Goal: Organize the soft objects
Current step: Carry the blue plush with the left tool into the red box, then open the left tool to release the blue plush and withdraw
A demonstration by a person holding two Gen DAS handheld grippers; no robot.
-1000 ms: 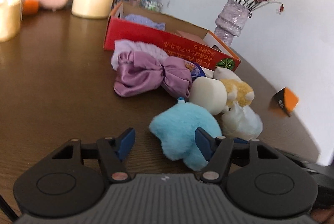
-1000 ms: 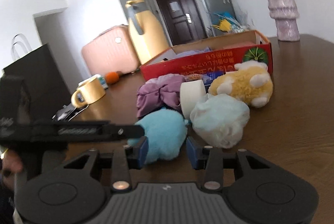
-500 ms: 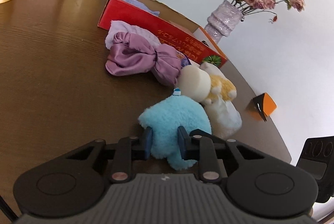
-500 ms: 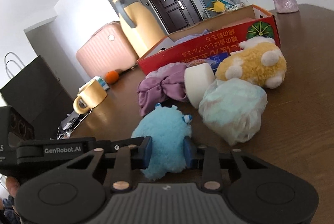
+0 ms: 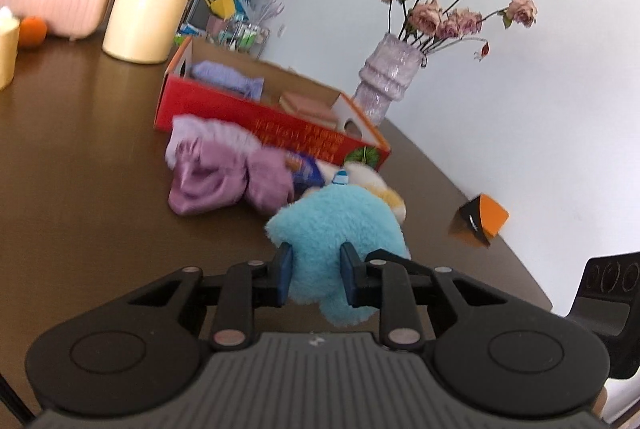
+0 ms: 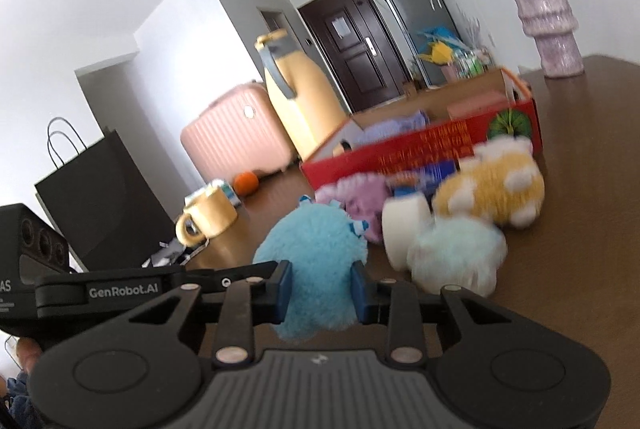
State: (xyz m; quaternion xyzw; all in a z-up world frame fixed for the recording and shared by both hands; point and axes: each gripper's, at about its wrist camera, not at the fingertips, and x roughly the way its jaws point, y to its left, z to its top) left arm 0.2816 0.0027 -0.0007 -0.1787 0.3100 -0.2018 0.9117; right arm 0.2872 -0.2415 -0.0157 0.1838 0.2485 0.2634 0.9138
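Several soft toys lie on a dark wooden table beside a white wall.

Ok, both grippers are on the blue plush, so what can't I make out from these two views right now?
- Underside of the blue plush toy: hidden in both wrist views by the left gripper and right gripper, so table contact is unclear.
- Red cardboard box: its front wall hides the floor in both views.
- Box lettering: motion-blurred in both views.
- White roll: hidden in the left wrist view behind the plush.

- Blue plush toy, fluffy, pinched from both sides, raised above the table.
- Purple scrunchie, yellow plush, pale puff: clustered before the red box.
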